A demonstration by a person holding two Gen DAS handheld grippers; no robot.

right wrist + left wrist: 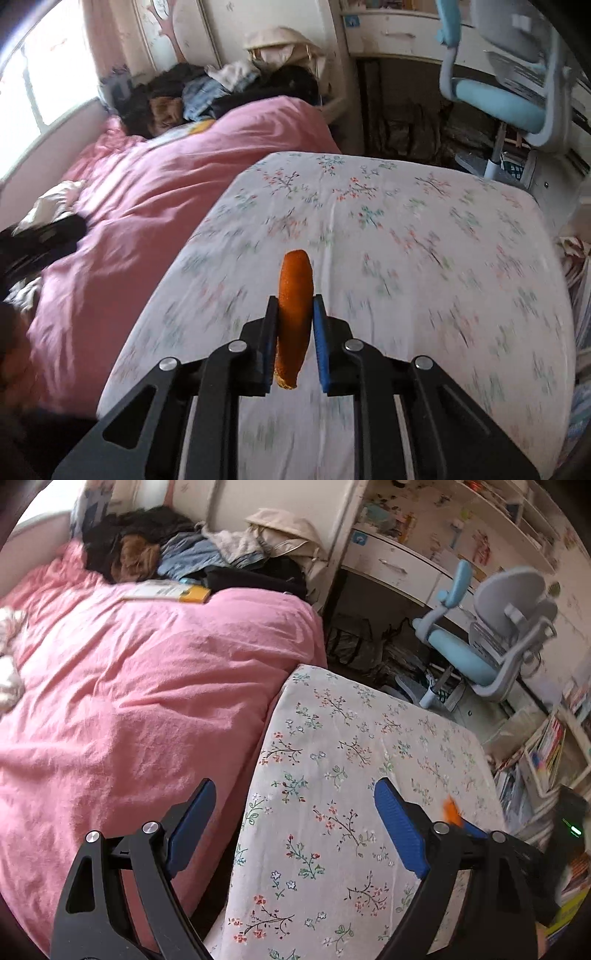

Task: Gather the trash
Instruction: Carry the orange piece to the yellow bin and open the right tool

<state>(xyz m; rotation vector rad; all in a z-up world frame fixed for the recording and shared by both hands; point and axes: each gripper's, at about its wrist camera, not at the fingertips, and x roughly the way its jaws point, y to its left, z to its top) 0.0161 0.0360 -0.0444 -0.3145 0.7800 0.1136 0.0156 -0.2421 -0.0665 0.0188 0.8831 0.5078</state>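
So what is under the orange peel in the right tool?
Under the orange peel, gripped in the right tool, only the floral cloth shows. Whatever that cloth covers is hidden.

A curved strip of orange peel (294, 314), bright orange and pebbled on its outer skin with a pale yellowish pith showing at its near lower end, stands on edge between two blue pads. Its rounded far tip rises up and away beyond the pads, while its near end hangs down behind them. It is lifted clear above a white cloth printed with small flowers. In the left wrist view it shows only as a blurred orange scrap (452, 811) at the right.
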